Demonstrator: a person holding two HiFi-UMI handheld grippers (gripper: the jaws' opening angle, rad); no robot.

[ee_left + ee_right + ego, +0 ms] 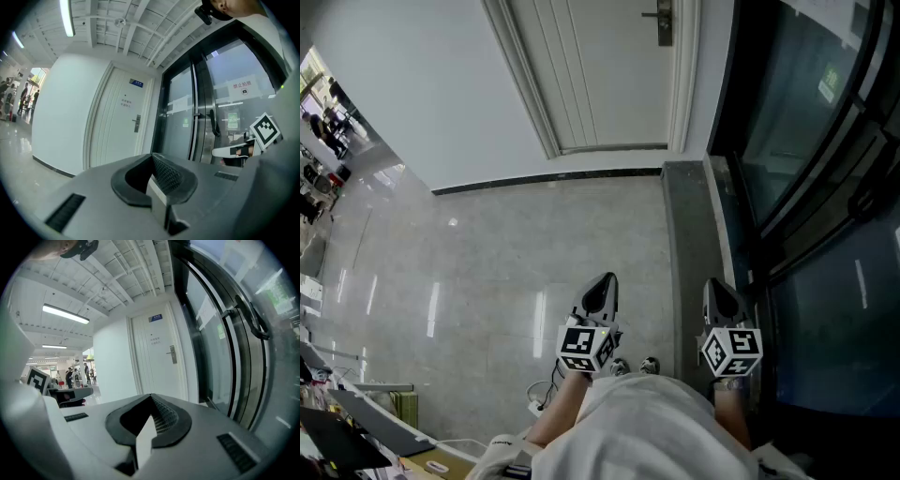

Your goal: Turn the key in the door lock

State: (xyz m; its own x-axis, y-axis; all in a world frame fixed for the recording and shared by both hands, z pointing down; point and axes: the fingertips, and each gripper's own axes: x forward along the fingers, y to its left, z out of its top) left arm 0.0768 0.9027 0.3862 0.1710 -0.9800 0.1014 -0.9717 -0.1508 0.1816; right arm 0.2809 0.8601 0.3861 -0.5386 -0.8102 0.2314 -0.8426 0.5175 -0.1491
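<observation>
Nothing of the task was done. The left gripper [601, 284] and the right gripper [718, 289] were both closed on nothing, held over the floor [487, 272]. The door [600, 75] stood well ahead, its lock [664, 22] untouched. The lock was too small to show whether a key was in it.

The head view looks from above, steeply down on the grey floor [487, 262], and the white door [600, 75] stands far off at its top edge. The two gripper views sit lower and face nearly level toward that same door (far in all three), with the glass wall [806, 141] at the right.
</observation>
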